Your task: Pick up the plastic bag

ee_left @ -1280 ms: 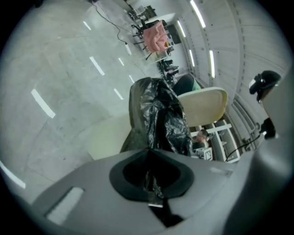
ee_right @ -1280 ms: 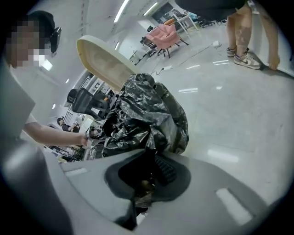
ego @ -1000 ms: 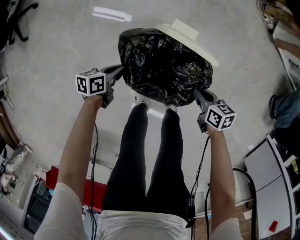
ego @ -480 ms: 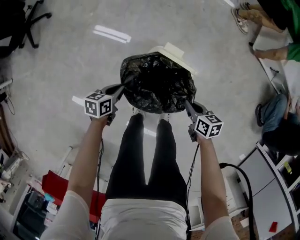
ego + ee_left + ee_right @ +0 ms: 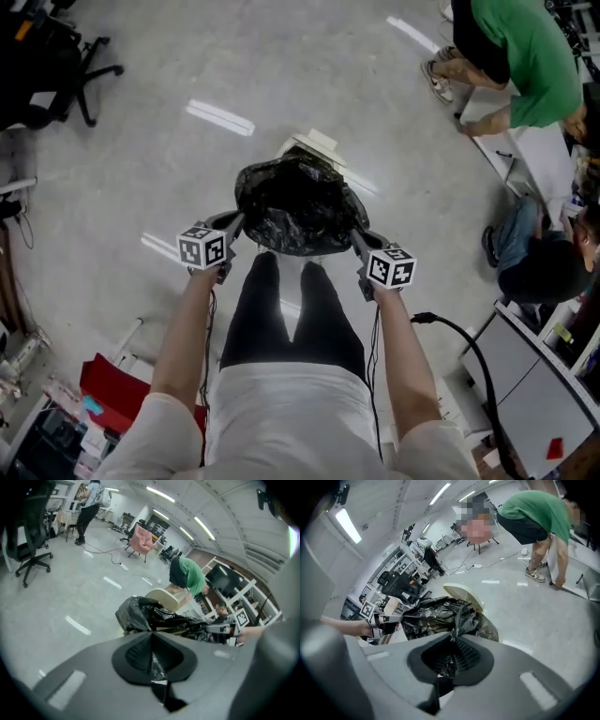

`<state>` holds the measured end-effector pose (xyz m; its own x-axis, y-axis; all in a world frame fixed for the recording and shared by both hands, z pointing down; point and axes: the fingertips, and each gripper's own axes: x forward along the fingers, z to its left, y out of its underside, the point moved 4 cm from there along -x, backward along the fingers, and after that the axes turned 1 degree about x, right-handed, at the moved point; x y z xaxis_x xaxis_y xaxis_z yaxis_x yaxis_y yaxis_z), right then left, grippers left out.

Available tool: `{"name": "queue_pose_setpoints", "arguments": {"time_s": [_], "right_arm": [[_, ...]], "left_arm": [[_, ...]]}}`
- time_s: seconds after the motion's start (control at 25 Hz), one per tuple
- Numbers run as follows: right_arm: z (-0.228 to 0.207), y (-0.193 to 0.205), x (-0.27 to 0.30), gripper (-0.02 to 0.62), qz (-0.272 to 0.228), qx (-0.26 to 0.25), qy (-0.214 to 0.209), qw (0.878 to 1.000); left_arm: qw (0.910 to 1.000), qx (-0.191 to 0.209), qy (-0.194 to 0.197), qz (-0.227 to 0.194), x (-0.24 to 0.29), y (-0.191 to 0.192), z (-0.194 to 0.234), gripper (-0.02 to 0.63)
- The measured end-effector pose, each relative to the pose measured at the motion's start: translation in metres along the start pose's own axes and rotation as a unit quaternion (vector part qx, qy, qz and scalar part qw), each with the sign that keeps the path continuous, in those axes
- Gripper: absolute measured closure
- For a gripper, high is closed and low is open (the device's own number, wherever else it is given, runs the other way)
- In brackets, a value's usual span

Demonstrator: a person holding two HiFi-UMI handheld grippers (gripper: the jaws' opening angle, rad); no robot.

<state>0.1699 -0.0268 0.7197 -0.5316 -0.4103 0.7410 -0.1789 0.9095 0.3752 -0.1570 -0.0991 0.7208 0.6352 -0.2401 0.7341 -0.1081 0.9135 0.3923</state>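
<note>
Black plastic bag (image 5: 298,204) suspended between two hand-held grippers, in front of the person's legs (image 5: 291,309) and above the grey floor (image 5: 131,159). The left gripper (image 5: 236,223) is clamped on the bag's left edge; its own view shows the jaws closed with a fold of black film pinched between the pads. The right gripper (image 5: 356,239) is likewise closed on the bag's right edge, a gathered strand of film running from between its jaws into the bulk of the bag. The upper edge is stretched between the two holds, with the body sagging below it. A cream-coloured bin (image 5: 314,145) stands on the floor just beyond the bag, apparently apart from it. Judged state of task: both holds are secured and the bag seems raised off the floor, so the pick-up is essentially complete; what remains, at most, is to keep both grips while the load is carried clear
</note>
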Motion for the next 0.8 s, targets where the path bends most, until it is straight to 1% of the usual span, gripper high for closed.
{"name": "queue_pose_setpoints", "arguments": {"time_s": [0.12, 0.28, 0.36, 0.56, 0.68, 0.8], "right_arm": [[0.014, -0.008, -0.022, 0.592, 0.001, -0.016, 0.000, 1.000], [0.024, -0.020, -0.049, 0.592, -0.014, -0.023, 0.000, 1.000], [0.026, -0.027, -0.060, 0.592, -0.020, -0.027, -0.001, 0.999], [0.031, -0.037, -0.089, 0.592, -0.022, -0.049, -0.005, 0.999], [0.040, -0.042, -0.102, 0.592, -0.034, -0.056, -0.013, 0.998], [0.044, -0.045, -0.120, 0.592, -0.035, -0.077, -0.018, 0.996]], "left_arm": [[0.9999, 0.009, -0.003, -0.008, -0.024, -0.005, -0.023, 0.600], [0.9995, 0.027, -0.009, -0.014, -0.047, -0.011, -0.045, 0.600], [0.9991, 0.036, -0.014, -0.018, -0.056, -0.016, -0.052, 0.600], [0.9984, 0.038, -0.023, -0.035, -0.080, -0.024, -0.071, 0.600], [0.9975, 0.054, -0.028, -0.036, -0.099, -0.026, -0.078, 0.600], [0.9969, 0.056, -0.030, -0.048, -0.115, -0.024, -0.092, 0.600]]}}
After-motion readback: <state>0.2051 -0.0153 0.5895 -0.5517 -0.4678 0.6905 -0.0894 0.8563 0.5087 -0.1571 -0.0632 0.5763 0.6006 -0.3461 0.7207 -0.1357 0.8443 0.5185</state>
